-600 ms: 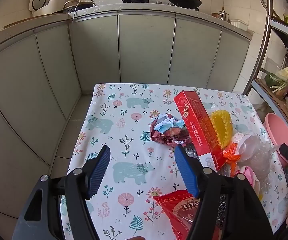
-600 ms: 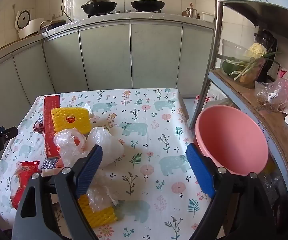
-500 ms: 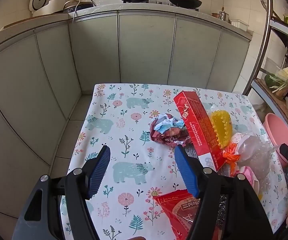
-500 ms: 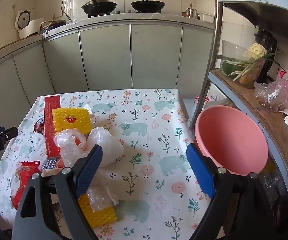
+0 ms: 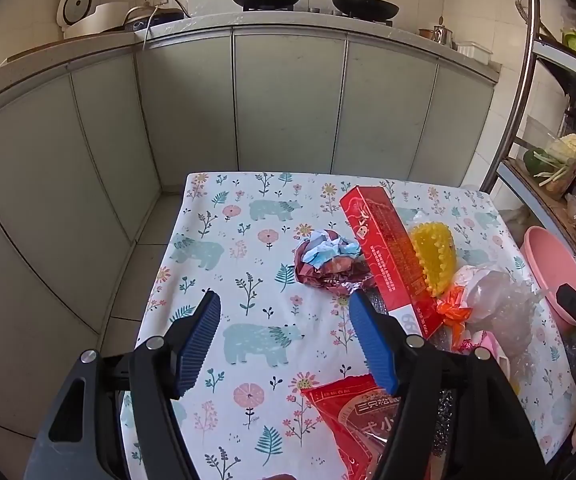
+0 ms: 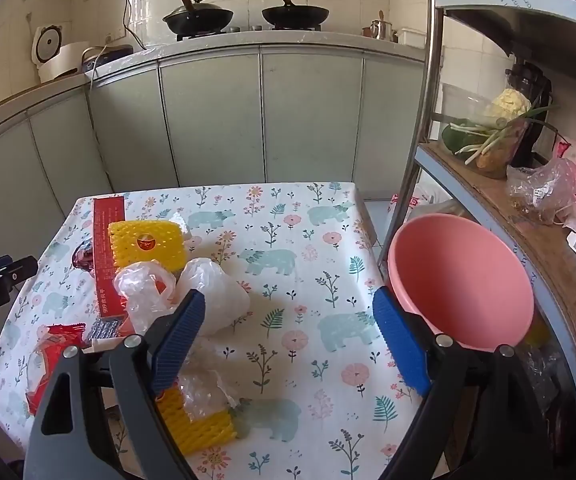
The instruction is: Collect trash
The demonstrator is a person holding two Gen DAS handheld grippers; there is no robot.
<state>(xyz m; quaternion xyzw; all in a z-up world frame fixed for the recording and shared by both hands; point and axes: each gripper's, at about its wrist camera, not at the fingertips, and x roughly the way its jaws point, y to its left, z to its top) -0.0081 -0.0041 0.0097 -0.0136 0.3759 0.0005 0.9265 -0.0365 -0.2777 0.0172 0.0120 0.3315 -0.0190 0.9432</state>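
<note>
Trash lies on a table with a bear-and-flower cloth (image 5: 248, 264). A crumpled foil wrapper (image 5: 328, 264) sits mid-table beside a long red box (image 5: 388, 256); behind the box is a yellow foam net (image 5: 434, 256), then clear plastic bags (image 5: 496, 300). A red snack bag (image 5: 352, 416) lies near the front edge. My left gripper (image 5: 284, 340) hangs open above the cloth, short of the wrapper. My right gripper (image 6: 288, 334) is open over bare cloth, with plastic bags (image 6: 208, 292), another yellow foam net (image 6: 196, 424) and the yellow net (image 6: 146, 244) to its left.
A pink basin (image 6: 460, 280) stands off the table's right edge, next to a metal shelf rack (image 6: 424, 120) with vegetables and bags. Grey cabinets (image 5: 288, 104) with woks on the counter close off the far side. Tiled floor (image 5: 144, 256) lies left of the table.
</note>
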